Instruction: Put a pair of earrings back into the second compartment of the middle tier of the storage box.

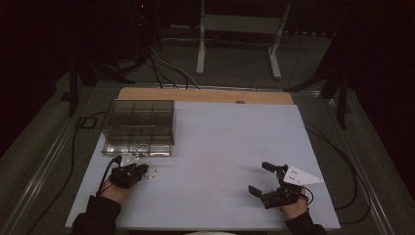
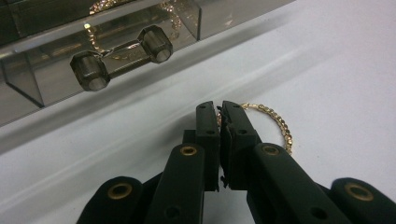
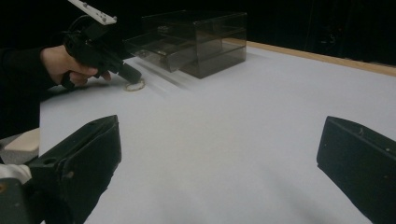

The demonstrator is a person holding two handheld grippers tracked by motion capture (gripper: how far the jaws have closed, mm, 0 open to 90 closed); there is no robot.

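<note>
The gold bracelet (image 2: pixel 275 123) lies flat on the white table (image 1: pixel 220 147), just in front of the smoked clear drawer box (image 1: pixel 139 125) (a beaded ring of small gold links). The left gripper (image 2: pixel 220 106) has its jaws pressed together on the near edge of that bracelet, the rest of the loop curving out beside the jaw tips. In the right gripper view the same ring (image 3: pixel 135 86) sits at the tip of the left gripper (image 3: pixel 130 74), in front of the box's pulled-out drawer (image 3: pixel 156 46). The drawer's bar handle (image 2: pixel 123 53) faces the bracelet, with gold chain visible behind its clear front. Well apart from the box, the right gripper (image 1: pixel 262 178) rests on the table with its jaws wide apart, nothing between them
</note>
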